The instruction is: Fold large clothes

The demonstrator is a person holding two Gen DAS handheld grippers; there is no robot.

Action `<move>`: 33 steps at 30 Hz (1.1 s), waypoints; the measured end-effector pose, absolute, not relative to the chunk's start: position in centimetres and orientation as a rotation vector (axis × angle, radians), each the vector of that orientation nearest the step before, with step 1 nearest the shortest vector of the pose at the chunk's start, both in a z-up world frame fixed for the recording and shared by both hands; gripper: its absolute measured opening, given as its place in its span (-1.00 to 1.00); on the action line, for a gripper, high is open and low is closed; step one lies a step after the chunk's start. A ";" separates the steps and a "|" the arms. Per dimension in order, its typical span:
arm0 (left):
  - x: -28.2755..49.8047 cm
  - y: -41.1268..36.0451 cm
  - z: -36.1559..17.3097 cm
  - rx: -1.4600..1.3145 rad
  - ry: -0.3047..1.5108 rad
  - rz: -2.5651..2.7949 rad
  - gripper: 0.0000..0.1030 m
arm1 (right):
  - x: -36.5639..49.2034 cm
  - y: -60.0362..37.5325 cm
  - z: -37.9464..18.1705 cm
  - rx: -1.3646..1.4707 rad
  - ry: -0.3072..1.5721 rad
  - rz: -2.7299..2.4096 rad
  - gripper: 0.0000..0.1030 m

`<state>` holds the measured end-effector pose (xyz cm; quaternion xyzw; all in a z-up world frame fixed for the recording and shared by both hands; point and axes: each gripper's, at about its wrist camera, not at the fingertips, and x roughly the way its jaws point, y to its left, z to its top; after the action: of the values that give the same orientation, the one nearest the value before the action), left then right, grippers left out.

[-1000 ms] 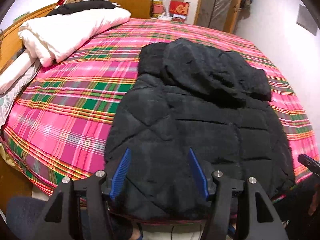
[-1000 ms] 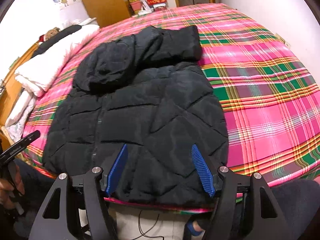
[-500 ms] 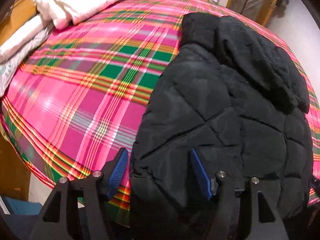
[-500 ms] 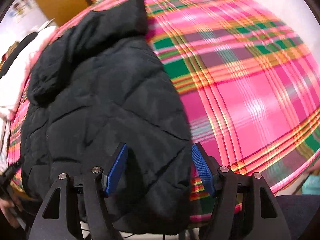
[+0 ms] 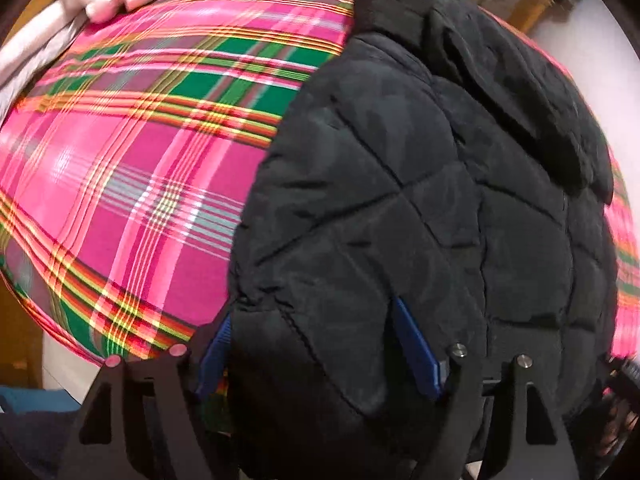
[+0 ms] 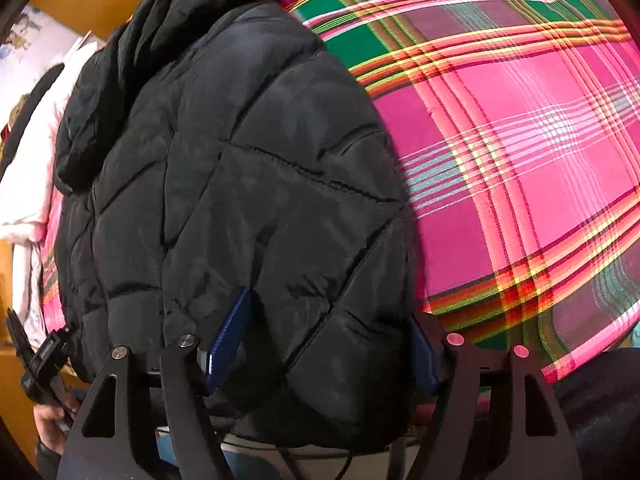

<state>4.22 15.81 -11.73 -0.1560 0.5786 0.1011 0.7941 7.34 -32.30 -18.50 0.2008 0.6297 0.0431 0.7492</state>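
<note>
Two corners of black quilted puffer jacket (image 5: 400, 208) hem on plaid bedspread (image 5: 132, 184) sit between spread fingers of left hand-held gripper (image 5: 316, 346) and right hand-held gripper (image 6: 324, 342).

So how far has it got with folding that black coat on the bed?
Early stage. Done: the black puffer jacket lies spread on the plaid bedsheet, its hood laid over the back. In hand: the left gripper and right gripper each straddle a bottom hem corner, fingers wide apart, not yet clamped. Left: pinching the hem and every fold; no body fold shows yet.
</note>
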 end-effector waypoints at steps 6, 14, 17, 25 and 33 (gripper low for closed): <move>4.0 14.2 -10.3 -0.263 1.213 0.171 -0.43 | 6.8 -32.5 -16.3 0.471 1.333 0.140 -0.65; 1.7 15.7 -3.5 -0.419 1.017 0.062 -0.72 | 5.1 -35.5 -9.8 0.600 1.153 0.285 -0.78; 1.3 17.1 -1.0 -0.489 0.945 0.041 -0.73 | 5.1 -37.0 -8.2 0.650 1.089 0.297 -0.79; 3.1 18.9 2.8 -0.575 0.852 0.008 -0.74 | 6.7 -37.6 -5.3 0.722 0.986 0.322 -0.79; 6.4 19.8 5.8 -0.610 0.785 -0.026 -0.75 | 10.5 -37.4 -2.2 0.705 0.907 0.361 -0.79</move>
<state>6.40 19.80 5.83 -0.2927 0.3763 -0.0125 0.8790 10.51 -37.43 -2.22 0.3318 0.4266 0.1697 0.8241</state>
